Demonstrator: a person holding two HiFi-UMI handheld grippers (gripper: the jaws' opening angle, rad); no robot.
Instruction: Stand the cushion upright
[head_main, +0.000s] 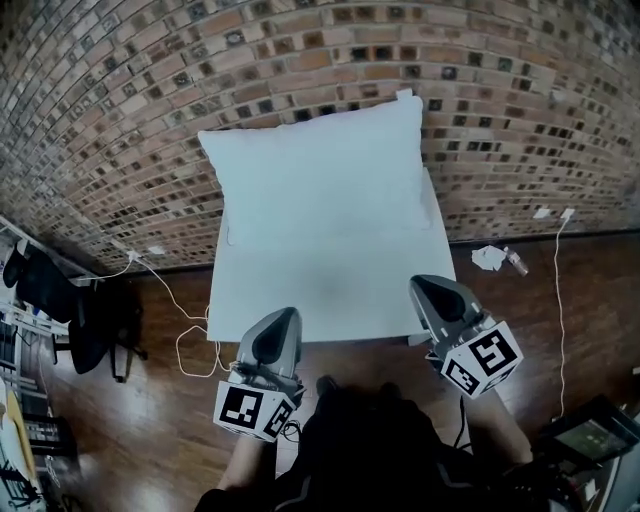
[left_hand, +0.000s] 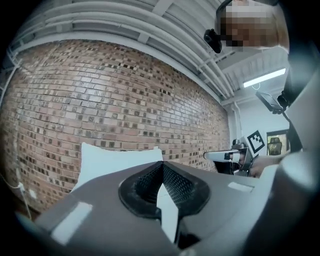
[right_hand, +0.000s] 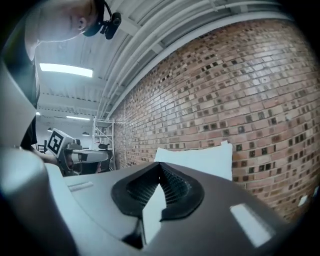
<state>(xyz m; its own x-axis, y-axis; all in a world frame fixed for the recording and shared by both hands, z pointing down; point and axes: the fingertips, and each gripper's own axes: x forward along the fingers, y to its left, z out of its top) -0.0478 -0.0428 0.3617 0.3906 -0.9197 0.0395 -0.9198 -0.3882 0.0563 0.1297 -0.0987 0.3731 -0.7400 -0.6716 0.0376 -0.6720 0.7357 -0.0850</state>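
Note:
A white square cushion stands upright on the white table, its back leaning on the brick wall. It also shows in the left gripper view and the right gripper view, some way ahead of the jaws. My left gripper is over the table's front left edge, shut and holding nothing. My right gripper hovers by the front right corner, also shut and empty. Neither touches the cushion. Each gripper sees the other off to its side: the right gripper, the left gripper.
The brick wall runs right behind the table. White cables trail over the wooden floor at left, near a black chair. Crumpled paper and another cable lie on the floor at right.

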